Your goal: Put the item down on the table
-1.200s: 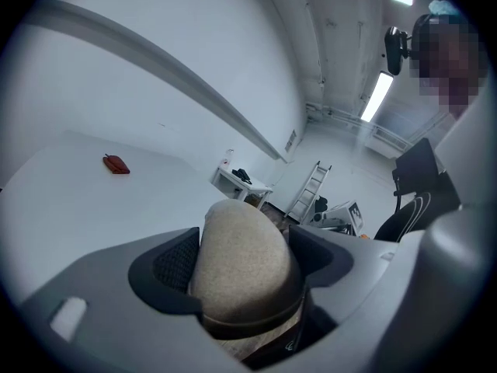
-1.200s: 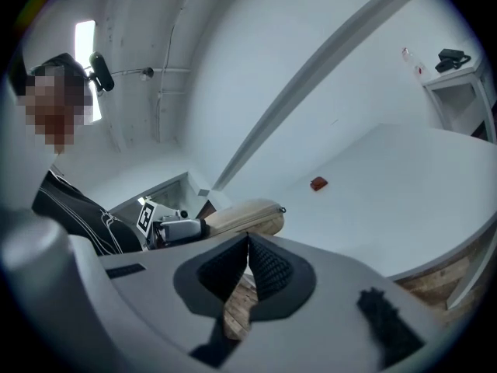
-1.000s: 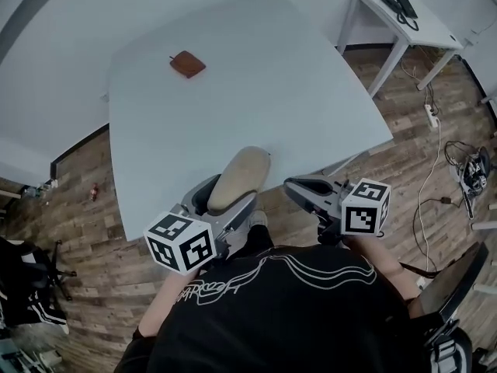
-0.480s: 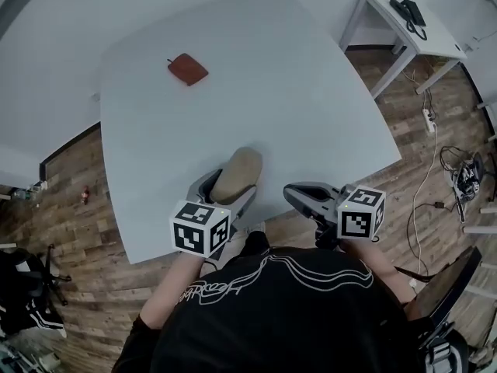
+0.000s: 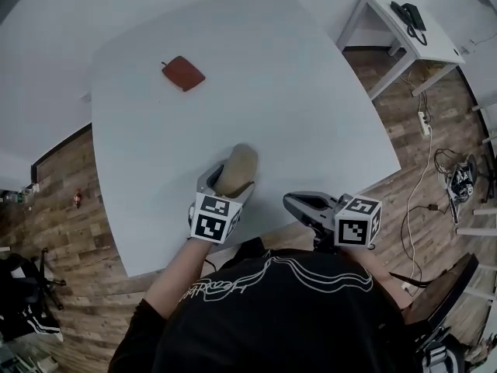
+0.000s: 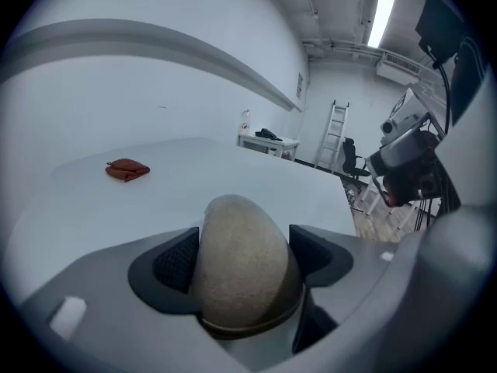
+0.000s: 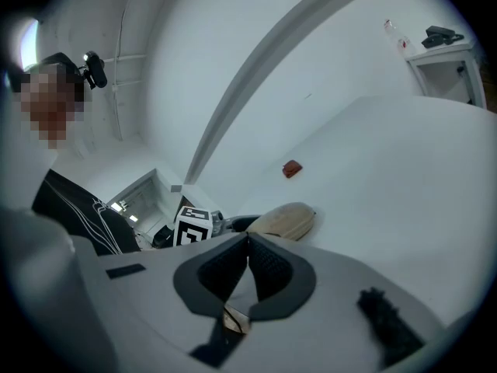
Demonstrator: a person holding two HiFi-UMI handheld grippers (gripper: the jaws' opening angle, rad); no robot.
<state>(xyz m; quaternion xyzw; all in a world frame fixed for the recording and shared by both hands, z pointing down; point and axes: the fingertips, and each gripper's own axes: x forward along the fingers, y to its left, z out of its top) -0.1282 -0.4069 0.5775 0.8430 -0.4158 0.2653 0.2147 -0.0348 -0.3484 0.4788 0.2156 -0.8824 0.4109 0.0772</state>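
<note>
The left tongs (image 6: 242, 256) are clamped on the tan oval item (image 5: 237, 165). Their dark pads press on both of its sides, and its rounded end sticks out forward beyond the tips. The item is over the near part of the white counter (image 5: 295, 92), just past the edge closest to the person. None of the views shows clearly whether its underside touches the surface.

The right tongs (image 7: 248, 247) are off to the right of the left tongs, just outside the counter's near edge and above the wooden floor (image 5: 70, 231). Their jaws are closed tip to tip with nothing between them. From their camera, the item and the left tongs' marker cube (image 7: 192, 225) appear just ahead and to the left.

Well ahead of the left tongs and a little to their left, a small reddish-brown pad (image 5: 183, 73) lies flat on the far part of the counter, well apart from the item. Beyond the counter's far right corner, ahead of the right tongs, is a small white side table (image 5: 435, 37) with a dark telephone (image 5: 408, 12) on it. Farther back in the left gripper view, a ladder (image 6: 335, 134) leans at the wall.
</note>
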